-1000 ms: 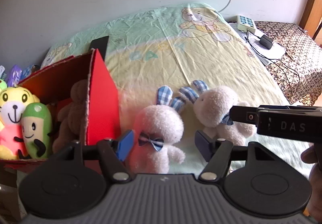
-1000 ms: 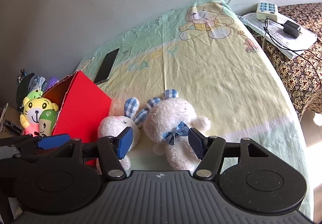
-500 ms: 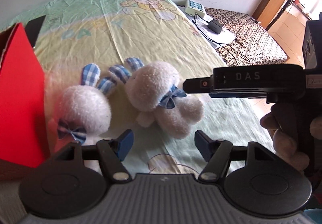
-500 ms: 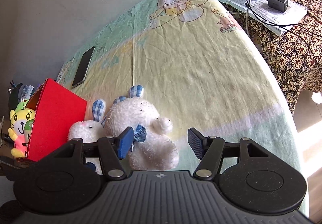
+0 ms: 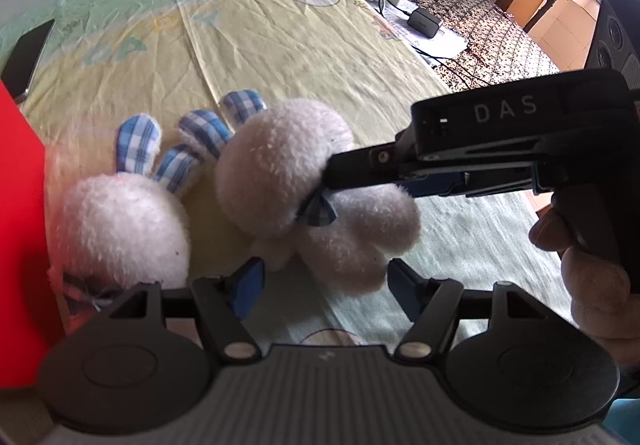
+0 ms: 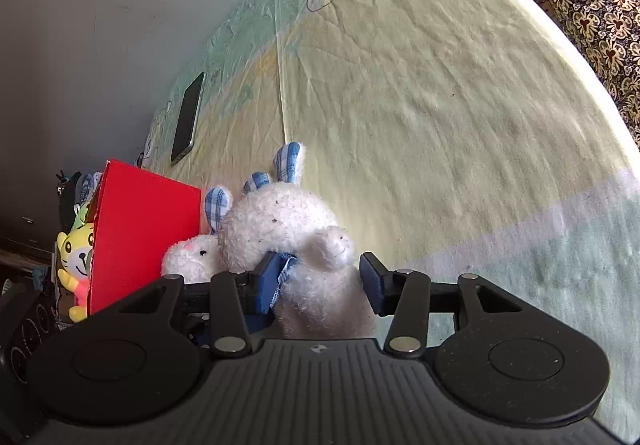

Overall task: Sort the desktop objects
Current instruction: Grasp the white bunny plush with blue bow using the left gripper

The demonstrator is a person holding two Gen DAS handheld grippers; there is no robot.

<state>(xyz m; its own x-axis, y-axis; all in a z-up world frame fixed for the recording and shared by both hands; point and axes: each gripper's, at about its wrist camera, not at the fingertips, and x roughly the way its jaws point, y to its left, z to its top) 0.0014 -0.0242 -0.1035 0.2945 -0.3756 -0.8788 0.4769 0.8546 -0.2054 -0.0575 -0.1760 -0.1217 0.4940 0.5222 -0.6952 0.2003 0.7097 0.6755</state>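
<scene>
R gripper [image 6: 316, 285] (jaws apart) round white bunny [image 6: 288, 229] w/ bow

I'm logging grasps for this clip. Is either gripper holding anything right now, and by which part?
Nothing is clamped yet. The right gripper is open, its jaws straddling the nearer white bunny at the neck and bow. The left gripper is open, holding nothing.

text: "DAS" | white raised letters | on black body of right gripper [image 5: 362, 169], seen in left wrist view | bedsheet lettering too faint to read | nothing else legible
</scene>
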